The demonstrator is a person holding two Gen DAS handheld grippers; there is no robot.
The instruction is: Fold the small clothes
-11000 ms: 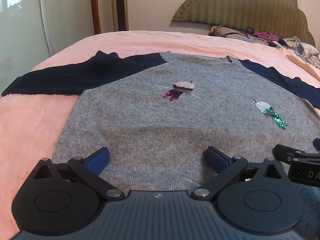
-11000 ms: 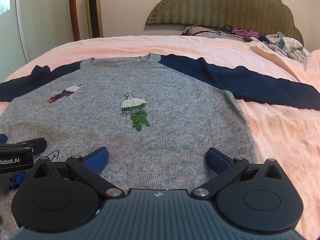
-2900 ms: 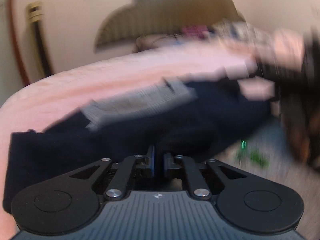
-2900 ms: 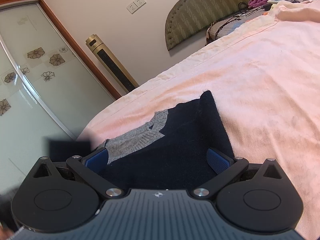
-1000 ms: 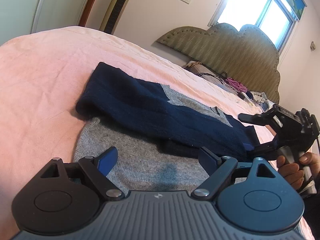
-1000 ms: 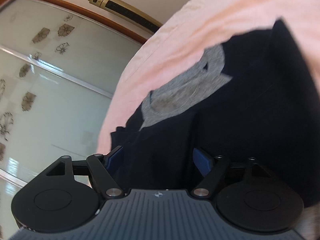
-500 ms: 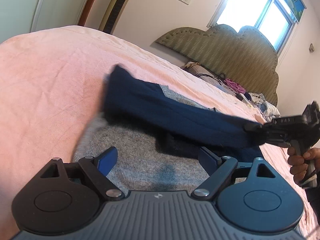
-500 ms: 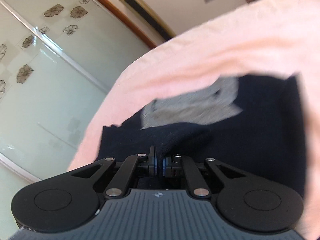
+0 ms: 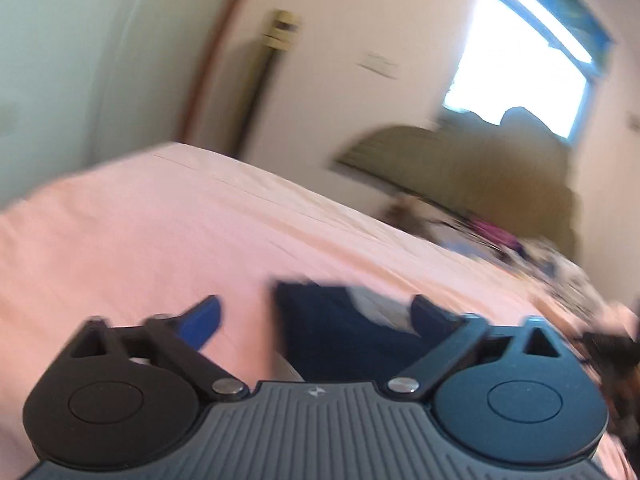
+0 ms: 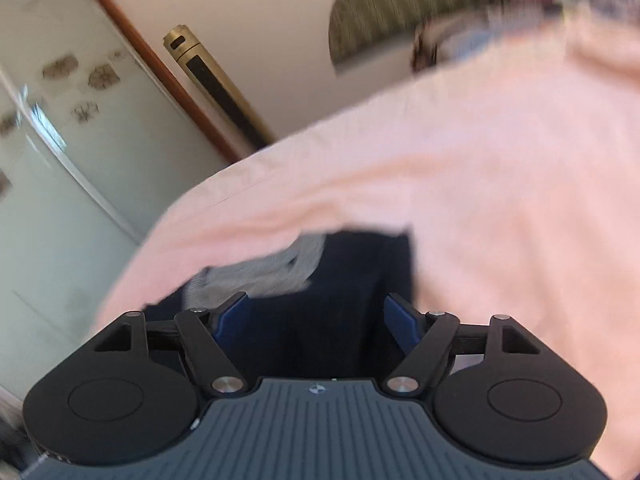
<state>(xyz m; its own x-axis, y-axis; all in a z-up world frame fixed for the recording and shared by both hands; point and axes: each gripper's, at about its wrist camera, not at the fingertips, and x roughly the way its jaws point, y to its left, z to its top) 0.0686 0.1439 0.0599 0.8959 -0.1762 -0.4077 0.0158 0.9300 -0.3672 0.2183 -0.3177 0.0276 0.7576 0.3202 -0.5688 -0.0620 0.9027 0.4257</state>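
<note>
A grey sweater with navy sleeves (image 10: 352, 276) lies on the pink bedsheet (image 10: 500, 160), its sleeves folded over the body. Its grey collar (image 10: 276, 272) shows at the left. My right gripper (image 10: 316, 320) is open and empty, just above the navy sleeve. In the blurred left wrist view the sweater's navy top corner (image 9: 340, 328) sits between the fingers of my open, empty left gripper (image 9: 316, 320). The right gripper (image 9: 608, 344) shows blurred at the right edge.
The padded headboard (image 9: 480, 172) stands at the far end with a pile of loose clothes (image 9: 520, 248) before it. A gold tower fan (image 10: 216, 80) and sliding glass doors (image 10: 68, 160) stand left of the bed. Bare pink sheet (image 9: 120, 240) surrounds the sweater.
My right gripper has opened and let go of the navy sleeve, which now lies on the sweater. My left gripper has swung left and up toward the sweater's top corner; both views are blurred by motion.
</note>
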